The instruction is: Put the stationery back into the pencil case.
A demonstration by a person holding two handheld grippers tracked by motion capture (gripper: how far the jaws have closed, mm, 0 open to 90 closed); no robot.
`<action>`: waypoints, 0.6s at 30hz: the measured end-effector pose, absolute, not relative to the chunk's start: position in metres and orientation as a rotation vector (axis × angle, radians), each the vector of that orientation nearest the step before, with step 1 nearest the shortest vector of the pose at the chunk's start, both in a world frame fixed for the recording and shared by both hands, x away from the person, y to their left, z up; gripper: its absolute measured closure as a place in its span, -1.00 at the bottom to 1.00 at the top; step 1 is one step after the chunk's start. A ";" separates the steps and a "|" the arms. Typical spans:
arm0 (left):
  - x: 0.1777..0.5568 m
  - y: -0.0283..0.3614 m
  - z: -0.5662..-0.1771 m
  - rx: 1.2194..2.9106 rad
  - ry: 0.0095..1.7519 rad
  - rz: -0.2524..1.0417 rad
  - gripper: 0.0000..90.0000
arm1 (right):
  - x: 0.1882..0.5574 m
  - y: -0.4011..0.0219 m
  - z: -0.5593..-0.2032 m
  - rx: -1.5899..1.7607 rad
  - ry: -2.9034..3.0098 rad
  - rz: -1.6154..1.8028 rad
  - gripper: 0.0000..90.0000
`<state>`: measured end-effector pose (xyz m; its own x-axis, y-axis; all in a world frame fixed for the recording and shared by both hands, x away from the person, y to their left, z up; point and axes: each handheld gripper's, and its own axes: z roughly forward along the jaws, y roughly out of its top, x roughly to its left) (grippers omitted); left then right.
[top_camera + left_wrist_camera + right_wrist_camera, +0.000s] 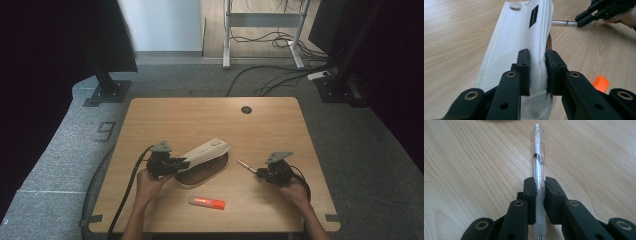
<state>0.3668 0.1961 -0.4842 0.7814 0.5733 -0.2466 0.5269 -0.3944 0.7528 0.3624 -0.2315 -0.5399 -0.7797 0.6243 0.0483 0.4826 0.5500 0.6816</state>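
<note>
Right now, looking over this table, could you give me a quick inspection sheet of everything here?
Surface: wooden table, with a round cable hole near the far edge.
Job's things: white pencil case, flap lifted; clear pen.
Clutter: orange marker lying near the front edge.
Grippers: left gripper shut on the pencil case; right gripper shut on the pen.
Cables: black cable trailing from the left gripper; floor cables behind the table.
Surroundings: grey carpet, white desk frame.

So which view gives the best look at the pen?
The right gripper view: the clear pen runs lengthwise between the right gripper's closed pads. The high view shows it small; the left gripper view shows a short stretch.
</note>
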 end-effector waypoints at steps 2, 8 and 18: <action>0.367 0.196 -0.484 2.070 0.822 0.067 0.67 | 0.361 -0.232 -0.540 0.944 2.585 1.055 0.74; 0.367 0.196 -0.484 2.064 0.822 0.073 0.68 | 0.356 -0.237 -0.532 0.959 2.560 1.102 0.75; 0.367 0.197 -0.484 2.057 0.821 0.075 0.68 | 0.350 -0.237 -0.519 0.948 2.532 1.157 0.75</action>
<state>0.3670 0.1966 -0.4836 0.7786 0.5774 -0.2459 0.5236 -0.3815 0.7618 0.3502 -0.2365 -0.5192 -0.7742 0.6280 0.0796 0.4713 0.4879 0.7347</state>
